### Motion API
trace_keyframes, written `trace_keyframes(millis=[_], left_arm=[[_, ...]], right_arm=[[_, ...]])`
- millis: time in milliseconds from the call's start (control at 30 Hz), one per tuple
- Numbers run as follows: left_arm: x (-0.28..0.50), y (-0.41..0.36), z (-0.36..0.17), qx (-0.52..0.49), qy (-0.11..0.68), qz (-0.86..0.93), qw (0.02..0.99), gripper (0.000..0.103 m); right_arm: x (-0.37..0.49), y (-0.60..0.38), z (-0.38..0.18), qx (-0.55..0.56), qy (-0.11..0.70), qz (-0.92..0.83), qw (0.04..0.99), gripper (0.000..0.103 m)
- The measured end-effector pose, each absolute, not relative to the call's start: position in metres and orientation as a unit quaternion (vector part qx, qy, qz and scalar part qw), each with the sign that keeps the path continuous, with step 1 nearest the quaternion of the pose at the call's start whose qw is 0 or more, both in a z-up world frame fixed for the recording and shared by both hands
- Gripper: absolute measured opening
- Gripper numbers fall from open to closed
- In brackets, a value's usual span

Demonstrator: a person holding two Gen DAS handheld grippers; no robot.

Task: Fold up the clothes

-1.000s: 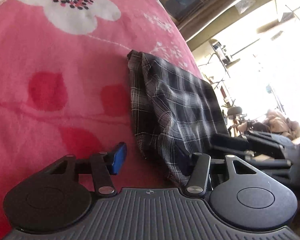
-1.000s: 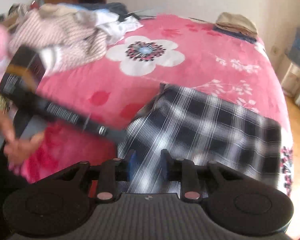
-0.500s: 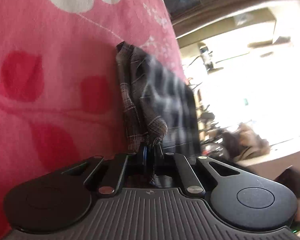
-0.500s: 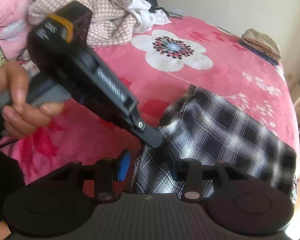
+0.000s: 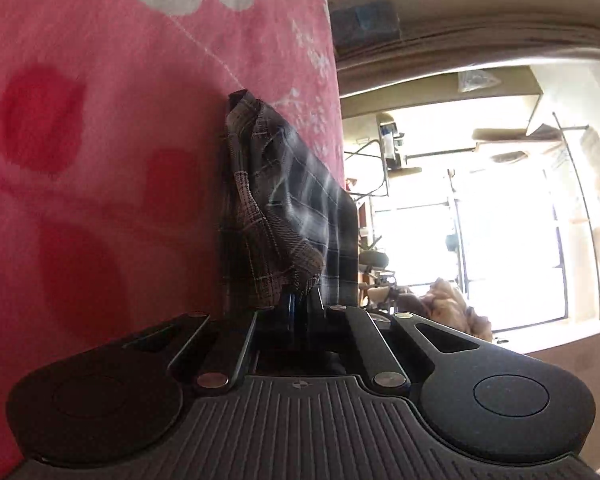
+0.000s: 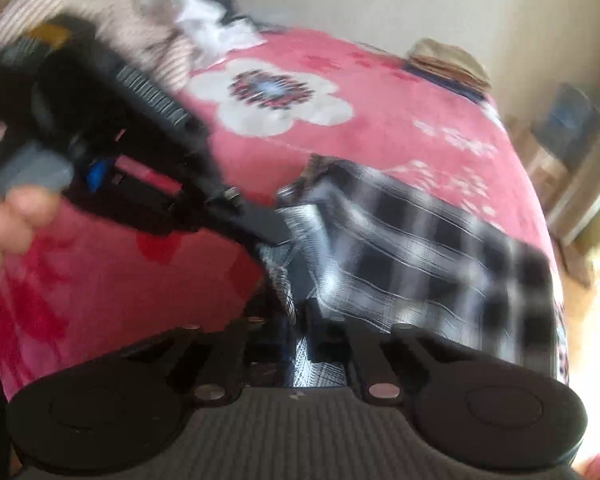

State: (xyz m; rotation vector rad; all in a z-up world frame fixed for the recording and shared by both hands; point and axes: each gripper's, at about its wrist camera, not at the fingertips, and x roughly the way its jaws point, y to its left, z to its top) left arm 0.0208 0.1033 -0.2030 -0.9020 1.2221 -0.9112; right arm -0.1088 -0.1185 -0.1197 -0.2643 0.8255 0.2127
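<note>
A black-and-white plaid garment lies flat on a pink flowered blanket. My left gripper is shut on the garment's near corner, which bunches up over its fingertips. In the right wrist view that left gripper reaches in from the left, held by a hand, its tip at the garment's left edge. My right gripper sits just below it, its jaws closing with plaid cloth pinched between them. This view is blurred.
A heap of unfolded clothes lies at the blanket's far left. A small folded stack sits at the far right corner. The bed's edge drops off to the right, toward a bright window.
My left gripper went from open beside the garment to shut on its corner and rolled. The right gripper's jaws opened wider, then closed onto the cloth edge.
</note>
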Motion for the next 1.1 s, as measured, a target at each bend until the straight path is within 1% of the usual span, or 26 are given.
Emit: trace_keyframes(millis=[100, 167, 200, 367, 533, 633, 700, 867, 1100], left_arm=[[0.019, 0.098, -0.215, -0.399, 0.544, -0.392, 0.625, 0.003], [0.019, 0.094, -0.22, -0.38, 0.555, -0.385, 0.632, 0.01], [0.018, 0.093, -0.22, -0.365, 0.559, -0.381, 0.64, 0.018], [0.015, 0.098, -0.191, -0.297, 0.524, -0.366, 0.71, 0.019], [0.008, 0.099, -0.141, -0.206, 0.447, -0.353, 0.796, 0.019], [0.0, 0.081, -0.113, -0.147, 0.405, -0.387, 0.815, 0.02], [-0.012, 0.071, -0.104, -0.108, 0.388, -0.417, 0.815, 0.021], [-0.005, 0.047, -0.118, -0.099, 0.42, -0.43, 0.793, 0.021], [0.009, 0.066, -0.146, -0.185, 0.496, -0.396, 0.75, 0.02]], right_arm=[[-0.112, -0.124, -0.115, -0.105, 0.39, 0.084, 0.911, 0.006], [-0.113, -0.125, -0.116, -0.099, 0.388, 0.078, 0.913, 0.006], [-0.113, -0.124, -0.117, -0.101, 0.39, 0.077, 0.912, 0.006], [-0.114, -0.124, -0.118, -0.106, 0.389, 0.073, 0.912, 0.006], [-0.119, -0.12, -0.116, -0.113, 0.38, 0.075, 0.915, 0.006], [-0.12, -0.12, -0.116, -0.115, 0.376, 0.076, 0.916, 0.006], [-0.121, -0.12, -0.116, -0.114, 0.375, 0.076, 0.917, 0.006], [-0.121, -0.119, -0.117, -0.114, 0.374, 0.076, 0.917, 0.006], [-0.121, -0.119, -0.117, -0.112, 0.371, 0.075, 0.919, 0.006]])
